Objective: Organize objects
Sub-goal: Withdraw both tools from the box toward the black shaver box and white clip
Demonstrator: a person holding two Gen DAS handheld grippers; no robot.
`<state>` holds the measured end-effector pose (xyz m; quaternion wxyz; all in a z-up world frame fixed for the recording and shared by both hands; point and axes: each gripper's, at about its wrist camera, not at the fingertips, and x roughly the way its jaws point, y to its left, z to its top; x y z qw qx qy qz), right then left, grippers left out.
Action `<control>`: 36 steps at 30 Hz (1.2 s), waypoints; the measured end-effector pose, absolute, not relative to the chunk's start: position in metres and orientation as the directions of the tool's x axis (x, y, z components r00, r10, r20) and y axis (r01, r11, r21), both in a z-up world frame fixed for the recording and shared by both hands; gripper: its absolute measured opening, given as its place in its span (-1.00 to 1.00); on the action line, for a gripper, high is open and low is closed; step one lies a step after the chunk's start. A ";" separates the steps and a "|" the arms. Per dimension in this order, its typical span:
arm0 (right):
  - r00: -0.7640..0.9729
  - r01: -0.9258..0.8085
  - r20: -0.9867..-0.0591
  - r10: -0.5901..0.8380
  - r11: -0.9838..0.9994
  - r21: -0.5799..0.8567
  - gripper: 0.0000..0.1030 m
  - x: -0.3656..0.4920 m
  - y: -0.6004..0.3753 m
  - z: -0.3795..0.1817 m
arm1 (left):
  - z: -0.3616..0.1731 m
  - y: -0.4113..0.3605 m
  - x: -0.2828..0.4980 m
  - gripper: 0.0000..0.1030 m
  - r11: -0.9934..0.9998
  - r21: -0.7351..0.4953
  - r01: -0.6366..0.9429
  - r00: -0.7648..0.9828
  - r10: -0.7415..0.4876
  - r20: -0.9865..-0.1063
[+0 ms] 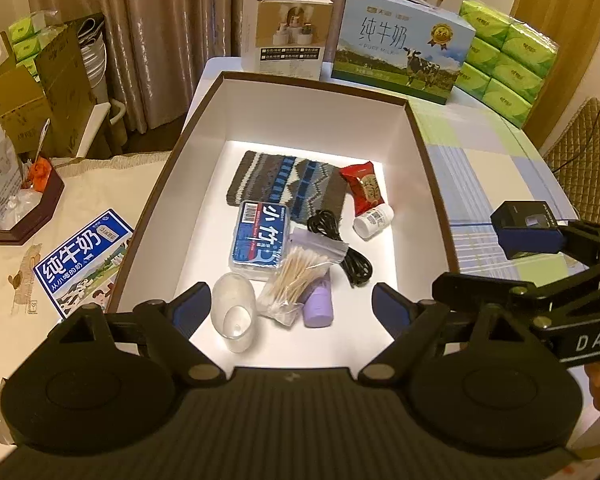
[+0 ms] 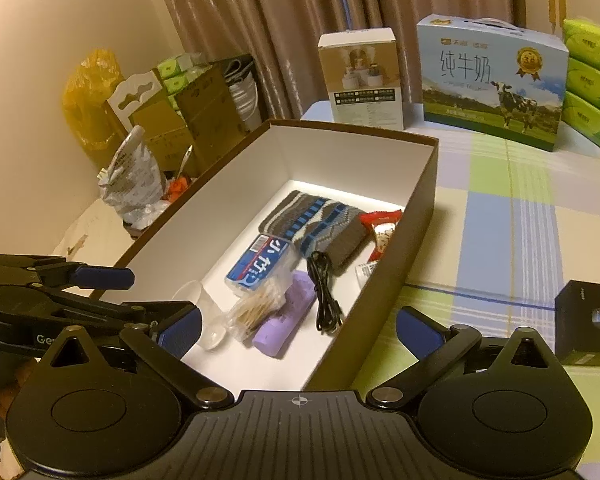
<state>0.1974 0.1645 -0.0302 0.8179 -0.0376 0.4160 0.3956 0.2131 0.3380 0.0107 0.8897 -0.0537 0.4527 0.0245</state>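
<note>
Storage box (image 1: 432, 152), brown outside, white inside: sitting open on the table (image 1: 480, 168), which is wearing a checked cloth.

Contents, all lying on the box floor:
- Knitted pouch (image 1: 288, 184), grey, white and blue, lying flat toward the far end.
- Red snack packet (image 1: 364, 188), lying at the pouch's right edge, touching it.
- Small white bottle (image 1: 374, 220), lying on its side just below the packet.
- Black cable (image 1: 340, 244), coiling loosely between the bottle and the blue pack.
- Blue floss-pick pack (image 1: 260, 240), lying near the middle.
- Bag of cotton swabs (image 1: 296, 280), overlapping the pack's near corner and a lilac tube (image 1: 319, 304).
- Clear plastic cup (image 1: 234, 312), lying on its side nearest the left gripper.

Left gripper (image 1: 292, 308): hovering over the near end of the box, fingers standing spread, nothing between them.

Right gripper (image 2: 298, 328): hovering over the box's near right wall, fingers standing wide apart, holding nothing.

Outside the box: black carton (image 2: 588, 320) sitting on the cloth to the right; milk gift case (image 1: 400, 40), a small white product box (image 1: 286, 32) and green tissue packs (image 1: 508, 52) standing along the far edge.
</note>
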 end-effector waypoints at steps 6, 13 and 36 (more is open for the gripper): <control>0.344 -0.675 -0.696 0.631 0.681 0.284 0.96 0.188 0.139 -0.023 | 0.017 0.323 0.202 0.65 0.994 -0.075 -0.082 0.599 -0.011 -0.801; 0.337 -0.671 -0.689 0.642 0.677 0.303 0.95 0.177 0.108 -0.019 | 0.020 0.299 0.186 0.65 0.994 -0.077 -0.080 0.602 -0.013 -0.798; 0.338 -0.621 -0.698 0.631 0.707 0.339 0.96 0.178 0.001 -0.017 | 0.025 0.202 0.165 0.65 0.995 -0.092 -0.030 0.593 -0.056 -0.804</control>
